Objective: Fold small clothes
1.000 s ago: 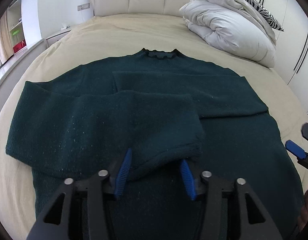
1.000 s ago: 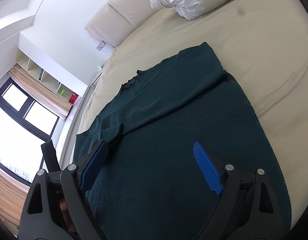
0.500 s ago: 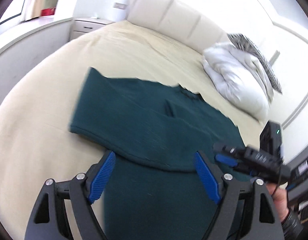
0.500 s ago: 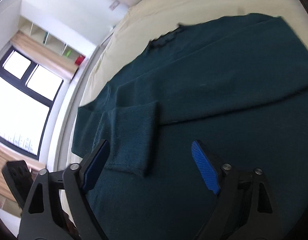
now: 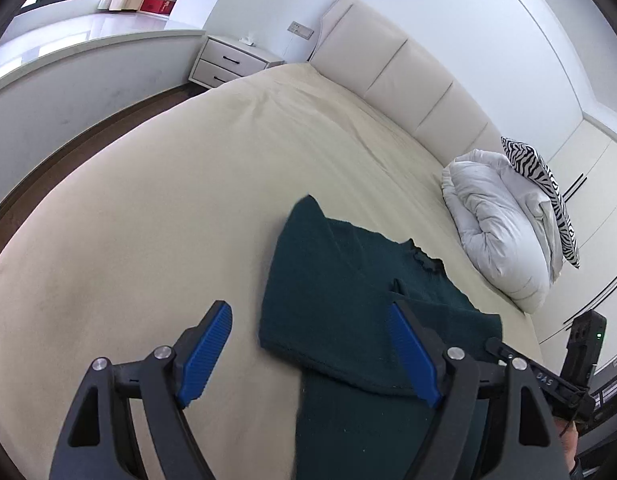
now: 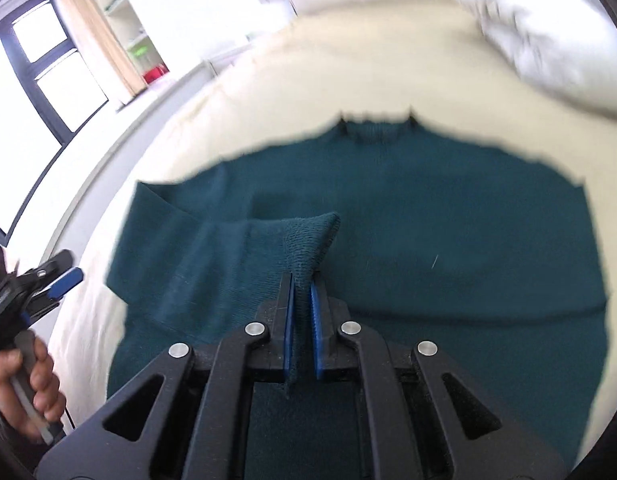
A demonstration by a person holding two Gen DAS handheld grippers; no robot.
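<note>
Nearest the right wrist camera, the right gripper (image 6: 302, 300) has its blue pads pressed together on a pinched-up ridge of the dark teal knitted sweater (image 6: 428, 240), at the cuff end of a sleeve that is folded across the chest; its jaws have just been closing, and the knit stands up in a small peak between them. The rest of the sweater lies flat on the cream bed (image 6: 268, 80), its body running under the gripper and its ruffled neckline (image 6: 374, 130) at the far edge.

The left gripper (image 5: 308, 354) hangs with its blue pads wide apart; its jaws have just been opening, and nothing is clamped between them. Its left pad is over bare bed sheet, its right pad over the folded sleeve edge of the sweater, which lies just ahead and to the right. A hand (image 6: 28, 384) grips its handle at the bed's left side.

Further off, a crumpled white duvet (image 5: 500, 224) and a zebra-striped pillow (image 5: 548, 184) sit by the padded cream headboard (image 5: 408, 80), with a white bedside cabinet (image 5: 228, 60) beyond.
</note>
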